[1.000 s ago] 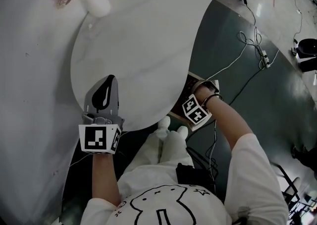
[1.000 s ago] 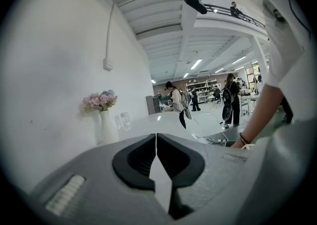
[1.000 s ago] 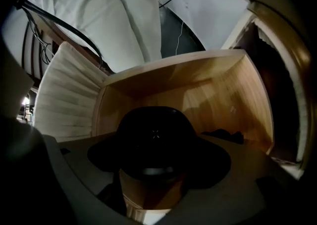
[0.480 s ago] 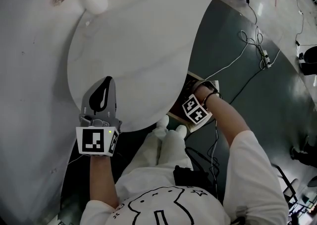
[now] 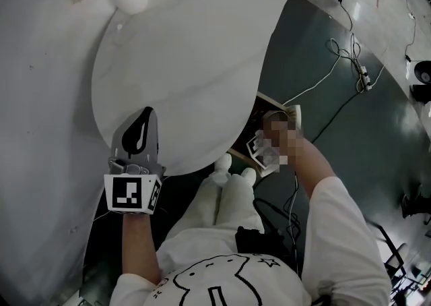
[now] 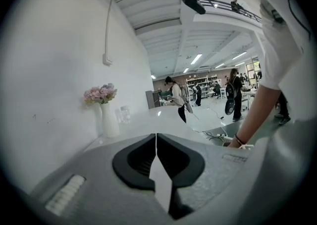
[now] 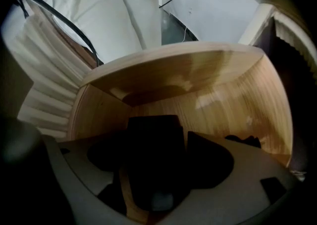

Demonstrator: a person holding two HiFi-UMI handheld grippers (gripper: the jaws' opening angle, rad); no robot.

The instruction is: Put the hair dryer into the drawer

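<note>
Wooden drawer [image 7: 223, 95]: right hand-held gripper [image 7: 161, 142] reaches inside, clamping the hair dryer [image 7: 151, 125].

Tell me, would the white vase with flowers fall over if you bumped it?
Probably yes. The vase is tall and narrow with flowers on top, so it looks top-heavy. The table looks smooth, so a low push might slide it instead. It may be ceramic and breakable.
</note>
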